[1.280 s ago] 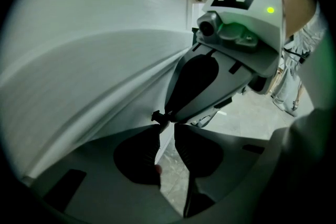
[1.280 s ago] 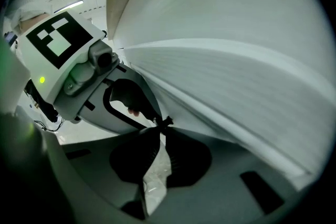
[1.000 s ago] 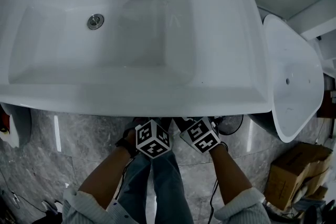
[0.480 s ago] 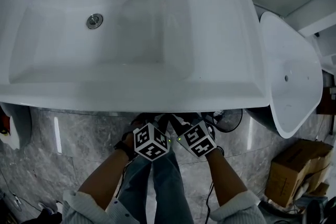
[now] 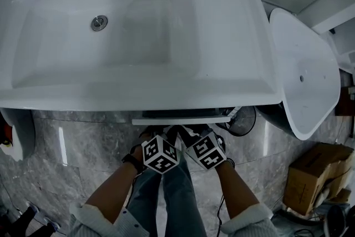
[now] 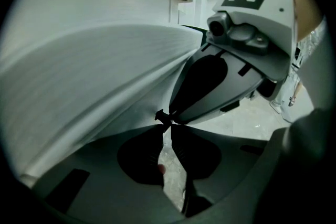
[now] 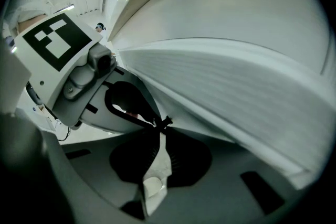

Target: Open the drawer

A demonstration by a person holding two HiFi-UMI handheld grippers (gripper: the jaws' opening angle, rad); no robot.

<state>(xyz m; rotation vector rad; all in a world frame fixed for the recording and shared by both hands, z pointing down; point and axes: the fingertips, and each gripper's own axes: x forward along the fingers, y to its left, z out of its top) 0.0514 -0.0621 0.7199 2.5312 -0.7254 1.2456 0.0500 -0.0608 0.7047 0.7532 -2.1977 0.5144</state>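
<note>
The drawer [image 5: 183, 117] stood slightly out beneath the sink's [image 5: 138, 98] front rim, lengthwise along it. The left hand-held gripper [image 6: 164, 118], whose jaws had just been closing, and the right hand-held gripper [image 7: 164, 124] pinched its edge side by side, equally near.

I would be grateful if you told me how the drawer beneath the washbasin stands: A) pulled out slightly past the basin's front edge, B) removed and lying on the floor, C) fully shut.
A: the drawer juts as a white strip just beyond the front rim of the washbasin.
</note>
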